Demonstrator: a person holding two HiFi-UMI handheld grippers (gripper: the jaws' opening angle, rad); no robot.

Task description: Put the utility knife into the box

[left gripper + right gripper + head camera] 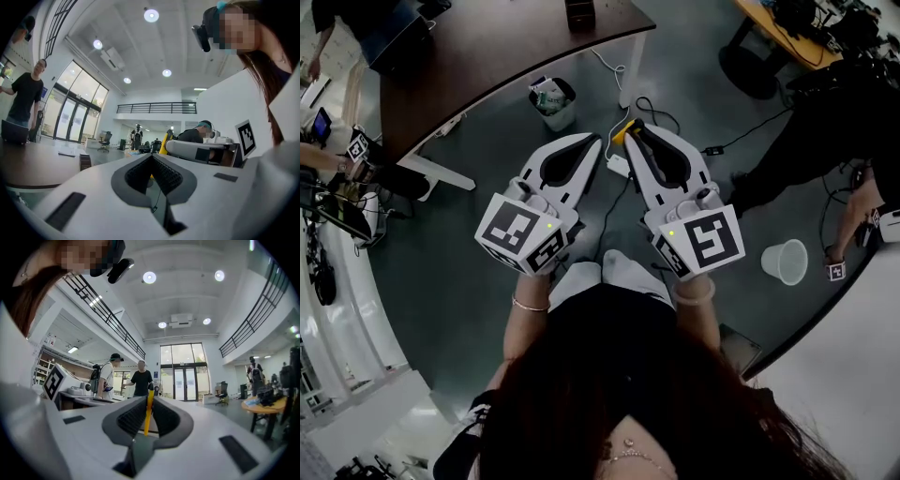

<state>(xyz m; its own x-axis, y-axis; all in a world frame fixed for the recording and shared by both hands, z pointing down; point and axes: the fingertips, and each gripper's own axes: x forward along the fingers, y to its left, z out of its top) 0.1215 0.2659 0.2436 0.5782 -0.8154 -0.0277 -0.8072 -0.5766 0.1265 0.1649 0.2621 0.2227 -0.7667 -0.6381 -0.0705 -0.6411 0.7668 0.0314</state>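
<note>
A yellow utility knife (pixel 622 133) sticks out from the tip of my right gripper (pixel 634 129), which is shut on it. In the right gripper view the knife (pixel 148 411) stands as a thin yellow strip clamped between the ribbed pads. My left gripper (pixel 597 142) is held beside it at about waist height, shut with nothing between its pads (pixel 159 171). From the left gripper view the right gripper (pixel 201 151) shows with the knife's yellow end (pixel 164 143). A small dark box (pixel 579 13) stands on the brown table (pixel 487 56), far from both grippers; the same box (pixel 85 161) shows on the tabletop.
Below the grippers is a dark floor with cables and a white power strip (pixel 619 166). A white bin (pixel 553 103) holding rubbish stands by the table leg. A white cup (pixel 786 261) sits on a white counter at right. A person in black (pixel 825 141) bends at right.
</note>
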